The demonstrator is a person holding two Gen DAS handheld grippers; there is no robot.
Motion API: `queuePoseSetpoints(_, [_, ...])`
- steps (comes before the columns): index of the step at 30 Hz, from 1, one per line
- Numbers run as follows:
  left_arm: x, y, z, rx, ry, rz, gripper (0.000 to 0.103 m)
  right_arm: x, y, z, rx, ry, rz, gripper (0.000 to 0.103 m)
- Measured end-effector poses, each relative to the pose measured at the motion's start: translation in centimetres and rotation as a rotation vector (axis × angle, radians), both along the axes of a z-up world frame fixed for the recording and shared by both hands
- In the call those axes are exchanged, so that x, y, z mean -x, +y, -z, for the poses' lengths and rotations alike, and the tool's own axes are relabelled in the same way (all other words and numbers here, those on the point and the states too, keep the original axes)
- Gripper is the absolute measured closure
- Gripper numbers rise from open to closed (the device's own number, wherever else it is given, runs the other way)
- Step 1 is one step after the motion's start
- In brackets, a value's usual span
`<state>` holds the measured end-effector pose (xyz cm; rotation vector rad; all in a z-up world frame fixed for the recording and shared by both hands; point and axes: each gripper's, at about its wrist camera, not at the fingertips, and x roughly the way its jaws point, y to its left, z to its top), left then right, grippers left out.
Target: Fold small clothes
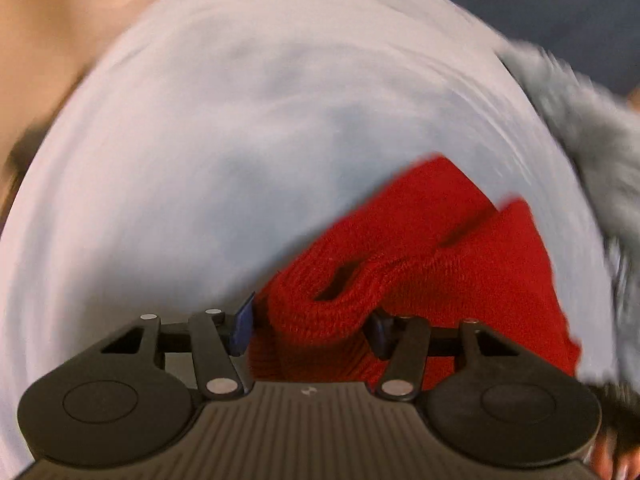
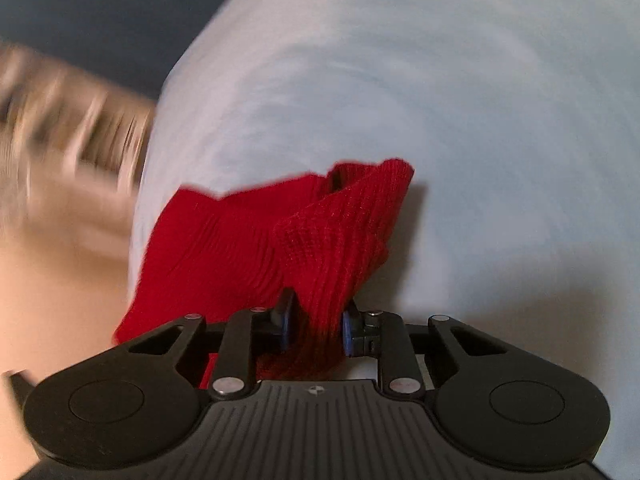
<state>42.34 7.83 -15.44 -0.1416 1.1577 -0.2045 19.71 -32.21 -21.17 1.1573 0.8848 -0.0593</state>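
Note:
A red knitted garment (image 1: pixel 420 256) lies bunched on a pale blue-white cloth surface (image 1: pixel 200 160). In the left wrist view my left gripper (image 1: pixel 310 326) has its blue pads wide apart with a thick roll of the red knit between them. In the right wrist view my right gripper (image 2: pixel 316 326) is shut on a fold of the same red knit (image 2: pixel 280 232), which rises from the pads and spreads left over the pale surface (image 2: pixel 480 120). Both views are motion-blurred.
A grey fuzzy item (image 1: pixel 592 132) lies at the right edge of the pale surface in the left wrist view. Tan flooring (image 1: pixel 60 40) and a dark blue area (image 1: pixel 540 0) lie beyond. A blurred beige object (image 2: pixel 68 128) is at left in the right wrist view.

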Motion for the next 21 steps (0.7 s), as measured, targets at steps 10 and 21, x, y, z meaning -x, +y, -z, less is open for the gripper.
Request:
queuePoseSetpoints(10, [-3.7,-3.3,-1.1,-0.056,-0.052,0.14,0.043,4.5,3.4,0.1,-0.006,0.0,0.12,0.077])
queuePoseSetpoints(21, [-0.5,-0.9,-3.9,0.023,-0.153,0.051,0.088,3.7,3.1,-0.5,0.066,0.023,0.078,0.064])
